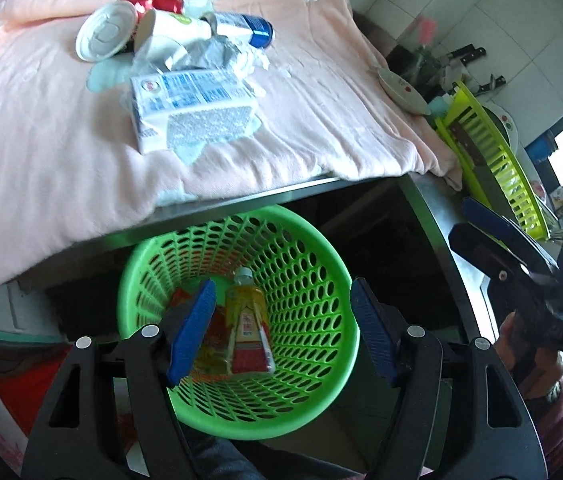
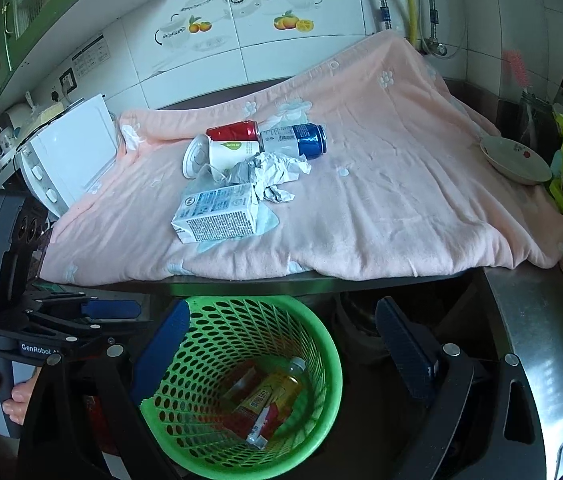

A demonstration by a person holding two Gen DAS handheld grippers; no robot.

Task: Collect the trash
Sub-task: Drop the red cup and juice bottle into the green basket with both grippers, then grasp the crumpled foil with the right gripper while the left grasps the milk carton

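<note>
From the left wrist, the left gripper [image 1: 281,330] hangs with jaws apart and empty over the round green perforated plastic basket [image 1: 321,280], where a yellow-labelled plastic bottle [image 1: 247,320] already lies, so one drop looks complete. From the right wrist, the right gripper [image 2: 285,344] stands wide and empty; the next move is probably a reach to the white milk carton [image 2: 217,220] on the pink fleece cloth [image 2: 381,200].

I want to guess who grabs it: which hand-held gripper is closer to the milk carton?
Hard to tell: the left hand-held gripper and right one both hover over the green basket, below the carton.

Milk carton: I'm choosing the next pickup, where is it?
In both views the milk carton lies on the pink blanket, nearest the counter's front edge, just before the crumpled paper.
</note>
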